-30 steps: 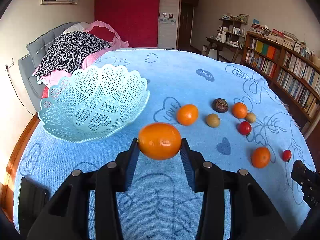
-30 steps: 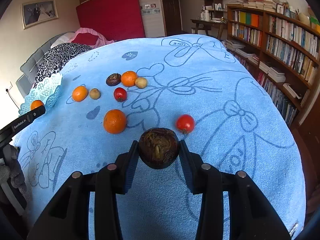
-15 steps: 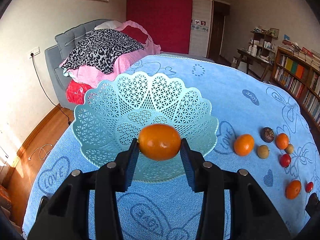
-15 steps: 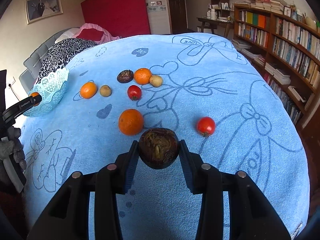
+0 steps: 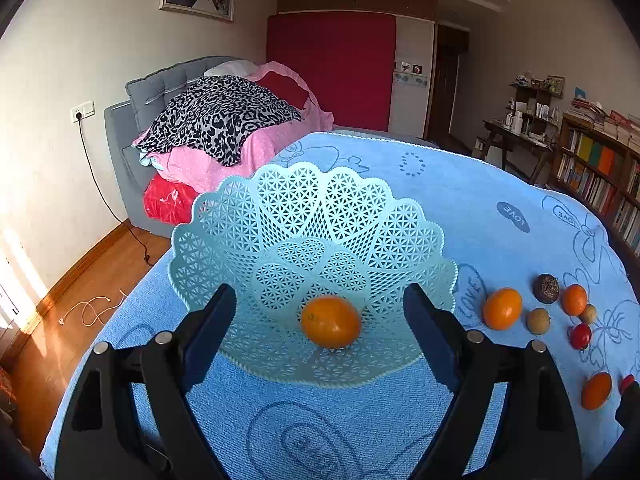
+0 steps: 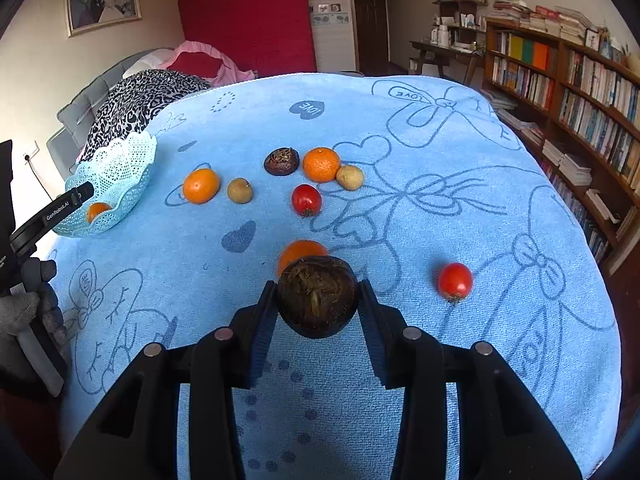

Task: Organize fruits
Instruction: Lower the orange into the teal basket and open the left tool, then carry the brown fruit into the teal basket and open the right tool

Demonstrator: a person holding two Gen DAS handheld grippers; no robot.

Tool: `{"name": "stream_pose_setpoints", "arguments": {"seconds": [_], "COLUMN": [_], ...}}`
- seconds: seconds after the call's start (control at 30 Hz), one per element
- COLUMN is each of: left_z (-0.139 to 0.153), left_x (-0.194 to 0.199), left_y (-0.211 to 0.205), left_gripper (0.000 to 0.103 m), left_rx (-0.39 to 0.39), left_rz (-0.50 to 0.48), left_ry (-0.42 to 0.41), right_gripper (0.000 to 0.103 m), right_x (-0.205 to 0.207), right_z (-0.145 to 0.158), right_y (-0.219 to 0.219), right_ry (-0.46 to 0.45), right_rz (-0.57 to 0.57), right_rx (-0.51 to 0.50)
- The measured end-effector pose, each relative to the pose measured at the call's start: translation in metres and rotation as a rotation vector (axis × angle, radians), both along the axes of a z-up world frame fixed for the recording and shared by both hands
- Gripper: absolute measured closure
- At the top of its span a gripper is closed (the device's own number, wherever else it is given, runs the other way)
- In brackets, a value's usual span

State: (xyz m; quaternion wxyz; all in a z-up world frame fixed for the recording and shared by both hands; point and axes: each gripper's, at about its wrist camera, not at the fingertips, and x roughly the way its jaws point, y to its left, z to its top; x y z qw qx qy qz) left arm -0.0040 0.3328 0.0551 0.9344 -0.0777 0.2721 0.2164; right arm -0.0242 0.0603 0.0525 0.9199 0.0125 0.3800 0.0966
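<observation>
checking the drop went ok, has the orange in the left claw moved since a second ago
Yes. The orange has left the left claw, now open, and lies inside the lattice basket; earlier it was held beside the basket.

The left gripper [image 5: 318,312] hangs with its jaws spread wide and nothing between them, a gloved hand [image 6: 24,312] gripping its handle, while the right gripper [image 6: 318,304] is clamped tight on a dark brown fruit [image 6: 316,296]
</observation>
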Motion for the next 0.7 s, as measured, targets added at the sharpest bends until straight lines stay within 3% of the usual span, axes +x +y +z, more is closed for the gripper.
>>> {"name": "stream_pose_setpoints", "arguments": {"seconds": [0.2,0.57,0.7], "left_z": [-0.003,-0.002,-0.005], "left_x": [-0.006,-0.033,-0.035], "left_y": [0.004,0.017,0.022], "left_gripper": [0.008,0.007,0.007], "left_rx": [-0.008,-0.011,-0.029], "left_rz": [0.044,0.161,0.193], "left_ry": [-0.022,-0.082,-0.079], "right_gripper": [0.062,0.062,0.062], "right_x": [0.011,0.045,0.062], "right_z": [0.010,0.047,0.053], "right_y": [0.025,0.118,0.153], "right_ry": [-0.007,-0.096,-0.091], "right_rz": [0.061,0.252,0.311], "right_rx": [0.000,-0.001,0.017]}}
